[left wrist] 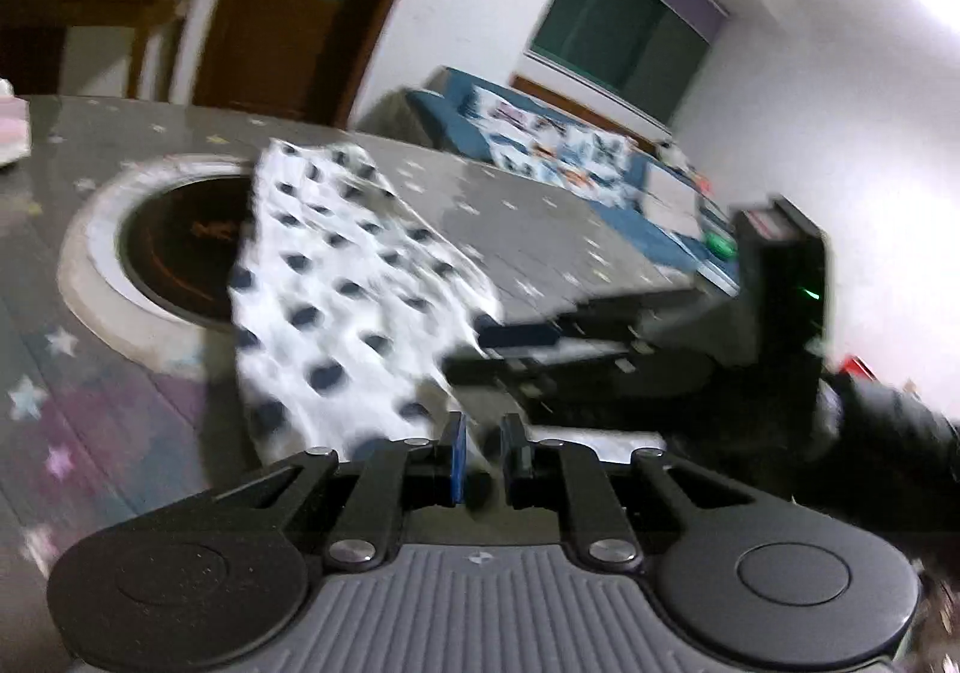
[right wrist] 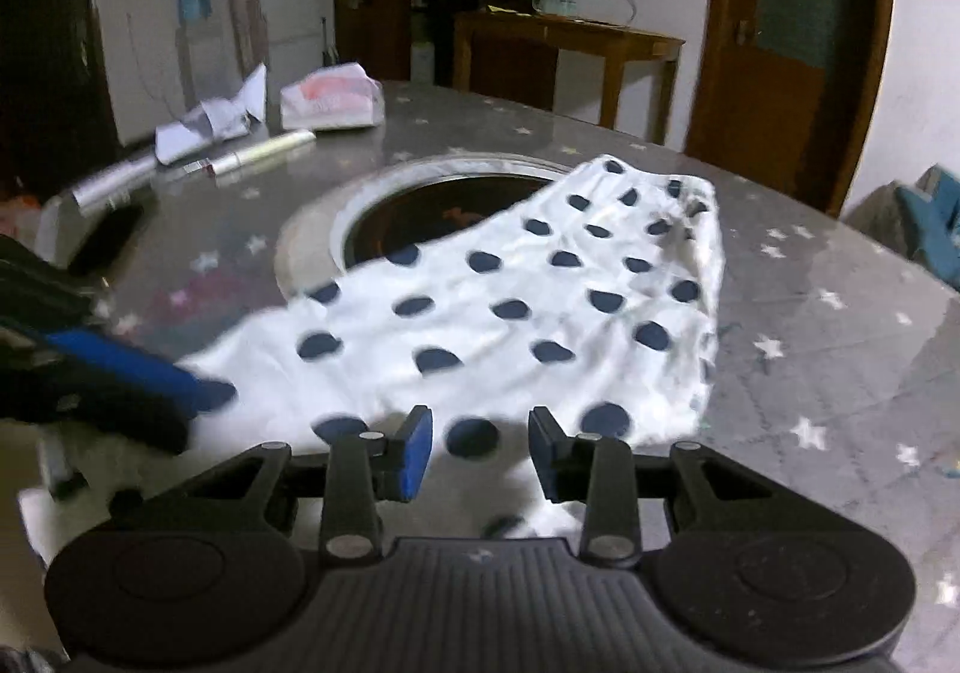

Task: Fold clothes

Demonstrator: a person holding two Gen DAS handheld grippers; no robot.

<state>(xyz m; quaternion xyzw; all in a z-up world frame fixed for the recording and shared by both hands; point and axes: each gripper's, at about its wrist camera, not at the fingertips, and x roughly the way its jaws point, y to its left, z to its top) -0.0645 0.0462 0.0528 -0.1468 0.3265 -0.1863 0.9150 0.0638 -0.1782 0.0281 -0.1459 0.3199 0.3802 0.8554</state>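
Observation:
A white garment with dark blue dots (right wrist: 510, 313) lies spread on the grey star-patterned table (right wrist: 840, 373), partly over a round recessed burner (right wrist: 432, 205). My right gripper (right wrist: 480, 454) is open at the garment's near edge, with cloth between the pads. My left gripper (left wrist: 483, 457) is nearly shut on the garment's near edge (left wrist: 360, 301); the view is blurred. The left gripper also shows at the left of the right wrist view (right wrist: 198, 391), its tips on the cloth's left corner. The right gripper shows in the left wrist view (left wrist: 522, 343), at the cloth's right side.
At the table's far left lie a silver tube (right wrist: 264, 151), crumpled paper (right wrist: 210, 121), a plastic bag (right wrist: 330, 100) and a dark phone (right wrist: 105, 241). A wooden side table (right wrist: 570, 43) and door (right wrist: 792, 43) stand behind. A blue sofa (left wrist: 570, 157) is beyond the table.

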